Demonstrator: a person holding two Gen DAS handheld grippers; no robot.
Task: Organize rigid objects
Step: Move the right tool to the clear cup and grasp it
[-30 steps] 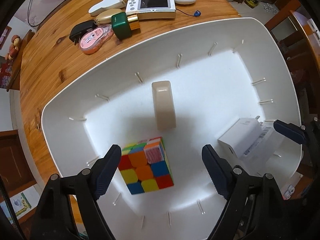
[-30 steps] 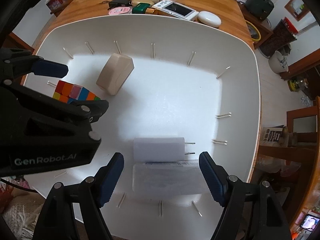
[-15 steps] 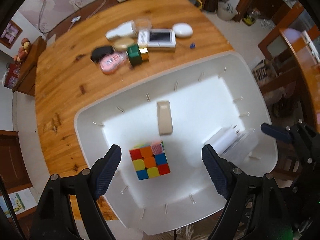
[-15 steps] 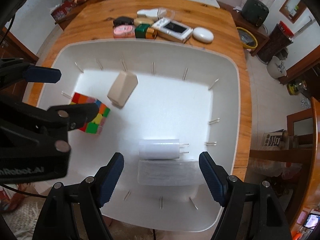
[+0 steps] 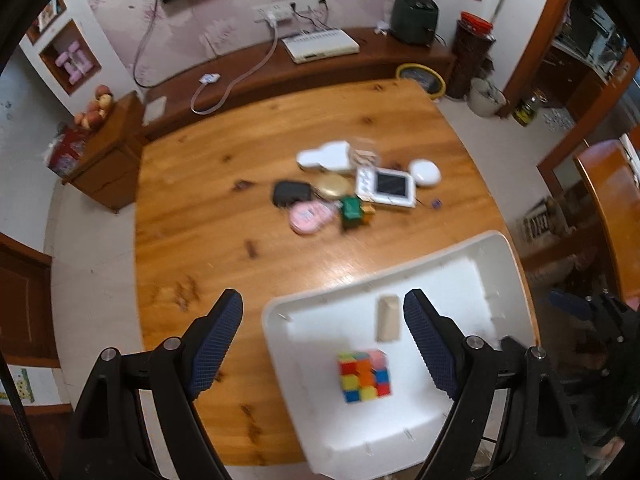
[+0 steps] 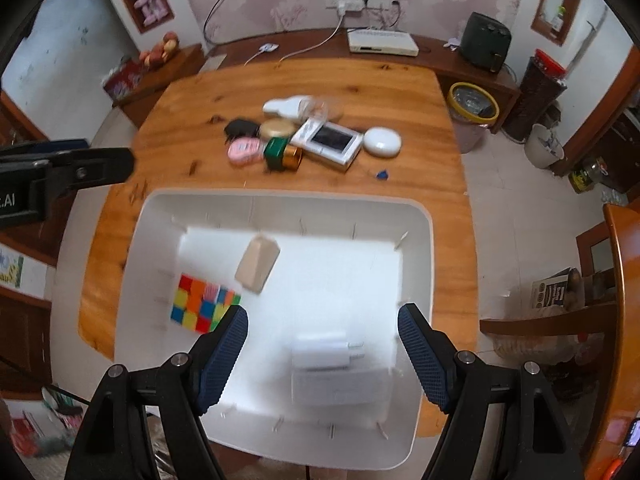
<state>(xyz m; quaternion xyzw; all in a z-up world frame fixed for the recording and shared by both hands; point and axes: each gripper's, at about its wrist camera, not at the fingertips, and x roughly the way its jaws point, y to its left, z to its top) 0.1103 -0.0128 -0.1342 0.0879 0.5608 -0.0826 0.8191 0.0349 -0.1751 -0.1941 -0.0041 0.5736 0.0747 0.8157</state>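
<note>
1 bin (image 6: 416,216), 1 cube (image 6: 202,304), 1 charger (image 6: 320,354)

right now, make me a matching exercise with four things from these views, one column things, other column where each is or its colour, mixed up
Things:
1. puzzle cube
2. white charger
3. pink round case
4. beige block

Place or colour:
A. on the bare wooden table, in the clutter beyond the bin
B. in the white bin, between the right gripper's open fingers as that view shows it
C. many coloured squares, in the bin's left part
D. plain tan, in the bin just beyond the cube

Pairs: 1-C, 2-B, 3-A, 4-D
</note>
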